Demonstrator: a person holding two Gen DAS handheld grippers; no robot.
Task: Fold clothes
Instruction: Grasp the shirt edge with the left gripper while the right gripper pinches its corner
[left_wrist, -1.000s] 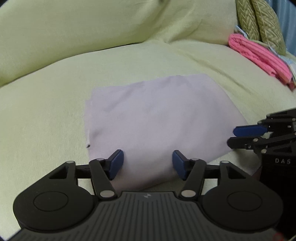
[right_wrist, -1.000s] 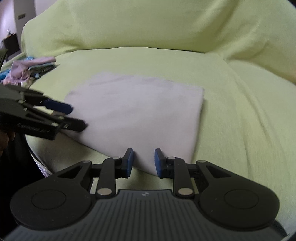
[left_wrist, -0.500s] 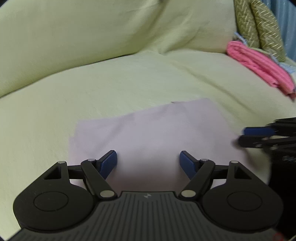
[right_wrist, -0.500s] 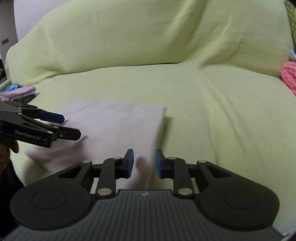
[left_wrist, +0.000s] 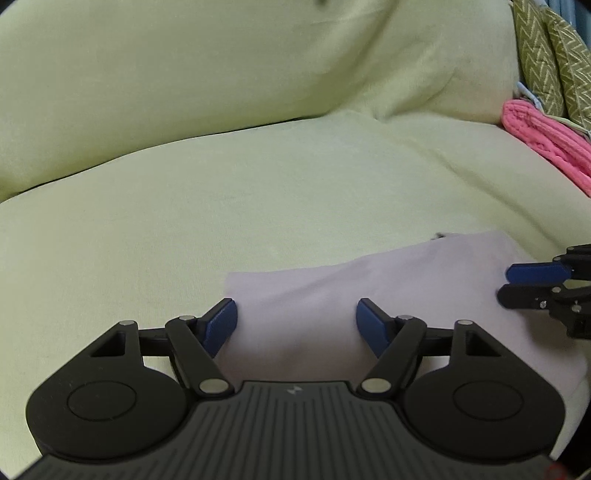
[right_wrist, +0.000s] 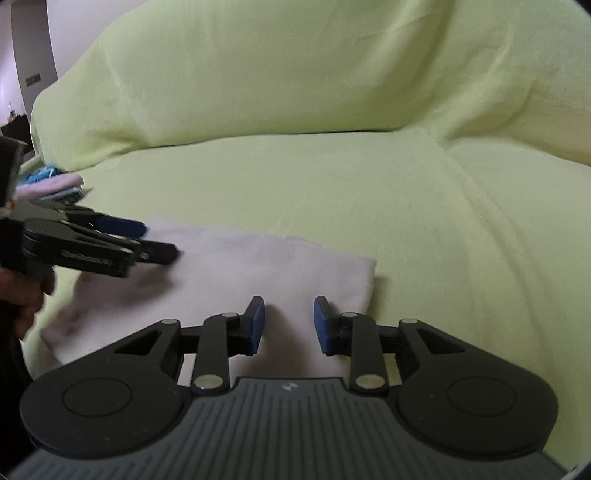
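A pale lilac cloth (left_wrist: 369, 288) lies folded flat in a rectangle on the yellow-green sofa seat (left_wrist: 184, 221). My left gripper (left_wrist: 295, 326) is open wide over the cloth's left near edge, with nothing between its blue pads. From the right wrist view the same cloth (right_wrist: 258, 266) lies just ahead of my right gripper (right_wrist: 288, 325), which is open with a narrower gap above the cloth's right near part and holds nothing. Each gripper also shows in the other's view: the right gripper (left_wrist: 532, 284) at the cloth's right edge, the left gripper (right_wrist: 110, 243) over its left corner.
A pink folded garment (left_wrist: 546, 144) and green patterned cushions (left_wrist: 554, 55) sit at the sofa's right end. A small stack of folded clothes (right_wrist: 51, 184) lies at the left end. A person's hand (right_wrist: 22, 295) holds the left gripper. The sofa back (right_wrist: 295, 74) rises behind.
The left gripper has shifted left and lower, so the cloth now sits to its right, and its jaws have spread wider. The right gripper's gap has widened slightly. The cloth stays folded flat.
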